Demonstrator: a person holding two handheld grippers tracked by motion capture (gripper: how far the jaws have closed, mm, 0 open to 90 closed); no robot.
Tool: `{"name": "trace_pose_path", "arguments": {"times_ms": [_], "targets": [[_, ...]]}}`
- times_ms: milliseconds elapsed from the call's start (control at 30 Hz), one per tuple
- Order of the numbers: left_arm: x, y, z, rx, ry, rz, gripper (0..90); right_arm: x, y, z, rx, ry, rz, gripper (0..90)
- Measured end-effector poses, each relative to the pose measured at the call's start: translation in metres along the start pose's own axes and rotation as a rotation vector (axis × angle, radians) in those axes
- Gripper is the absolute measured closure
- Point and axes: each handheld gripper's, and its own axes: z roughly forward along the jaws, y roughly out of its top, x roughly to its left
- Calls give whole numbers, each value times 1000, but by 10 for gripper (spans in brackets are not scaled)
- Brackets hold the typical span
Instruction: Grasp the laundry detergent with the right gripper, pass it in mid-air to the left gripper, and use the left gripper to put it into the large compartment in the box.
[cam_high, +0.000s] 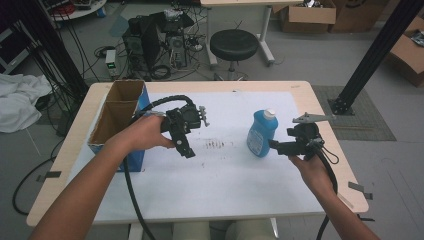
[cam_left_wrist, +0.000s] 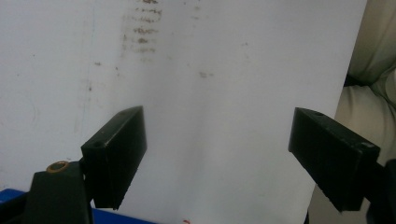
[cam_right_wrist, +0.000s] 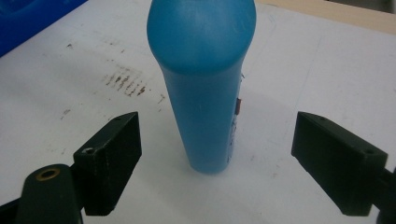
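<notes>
Plainly, from the high view, the blue bottle (cam_high: 262, 133) stands upright with its white cap on top, on the white sheet covering the desk (cam_high: 300, 90), at about three o'clock of the sheet's middle. The right hand-held gripper (cam_high: 272, 144) sits just at the bottle's four o'clock, level and pointing at its lower body, which looks like a line-up for a side grasp. The right hand (cam_high: 310, 167) holds it from below, forearm coming up from the near edge. The left hand-held gripper (cam_high: 186, 148) hangs at about nine o'clock of the middle, tilted down toward the sheet, near the open cardboard box (cam_high: 117, 112); the left hand (cam_high: 145, 132) wraps over its top.

Next, the left gripper view: its jaws stand wide apart with nothing between them, above bare sheet with brown smudges (cam_left_wrist: 140, 28).

Last, the right gripper view: the bottle (cam_right_wrist: 205, 93) rises at twelve o'clock, between the wide-open jaws but clear of both, so nothing is gripped yet. I'd judge closing in is the next step.
</notes>
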Motion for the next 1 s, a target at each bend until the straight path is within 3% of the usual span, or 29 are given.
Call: {"name": "trace_pose_path", "arguments": {"times_ms": [467,1000], "targets": [[0,1,0,2,0,0,199,5,-11,14,-94,-26,24,152],[0,0,0,0,-2,-6,199,8,-15,37,-147,-38,42,153]]}}
